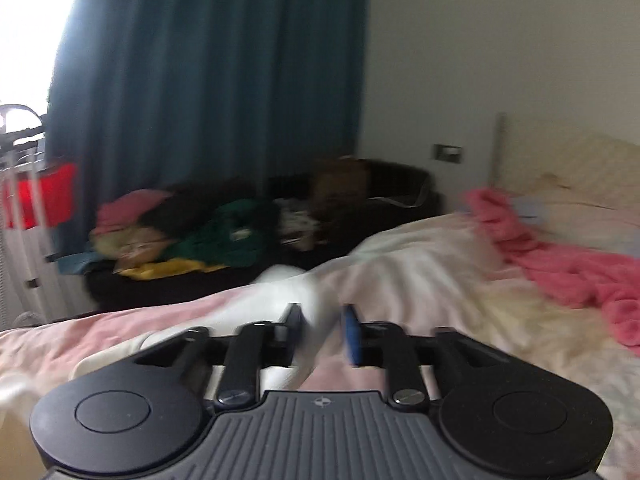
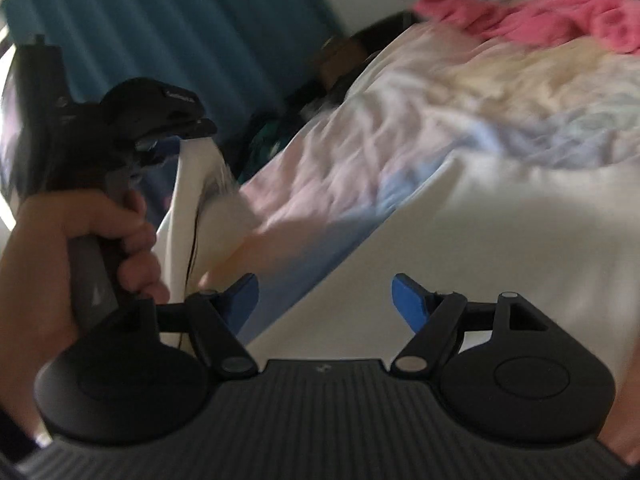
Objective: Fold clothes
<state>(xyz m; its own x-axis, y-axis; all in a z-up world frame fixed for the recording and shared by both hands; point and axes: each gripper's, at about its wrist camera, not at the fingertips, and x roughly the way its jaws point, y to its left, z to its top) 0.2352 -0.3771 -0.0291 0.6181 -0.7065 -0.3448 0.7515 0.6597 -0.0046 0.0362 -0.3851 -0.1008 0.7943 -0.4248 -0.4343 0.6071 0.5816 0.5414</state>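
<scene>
A white garment [image 1: 316, 292] lies across the bed, and one fold of it runs up between the fingers of my left gripper [image 1: 323, 326], which is shut on it. In the right wrist view a hand [image 2: 80, 232] holds the left gripper [image 2: 176, 136] at the upper left, and the white garment [image 2: 480, 240] hangs from it and spreads out to the lower right. My right gripper [image 2: 326, 300] is open just above the flat part of the garment, its blue pads wide apart with nothing between them.
The bed [image 1: 420, 272] has a rumpled pastel cover, with a pink fuzzy blanket [image 1: 560, 268] near the headboard. A pile of mixed clothes [image 1: 200, 232] sits on dark furniture beyond the bed. A blue curtain [image 1: 208, 80] hangs behind, and a rack with a red item [image 1: 40, 196] stands at the left.
</scene>
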